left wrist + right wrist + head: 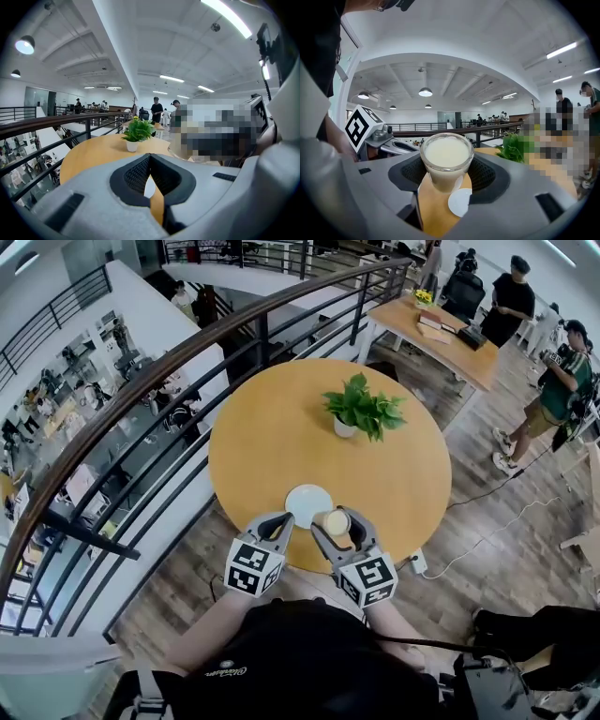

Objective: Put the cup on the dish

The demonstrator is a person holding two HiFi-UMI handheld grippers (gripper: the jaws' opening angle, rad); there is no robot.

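A small glass cup (337, 521) of creamy white liquid is held upright between the jaws of my right gripper (336, 524), near the round table's front edge. In the right gripper view the cup (446, 161) fills the space between the black pads (487, 174) and hangs above the tabletop. The white dish (308, 505) lies flat on the table just left of and beyond the cup; it shows low in the right gripper view as the dish (460, 201). My left gripper (280, 523) hovers beside the dish's near left edge, its jaws together and empty (150, 158).
A potted green plant (360, 409) stands at the back of the round wooden table (272, 442). A dark railing (187, 362) curves along the table's left side. A second table (441, 334) and several people stand at the far right. A cable runs over the floor (487, 521).
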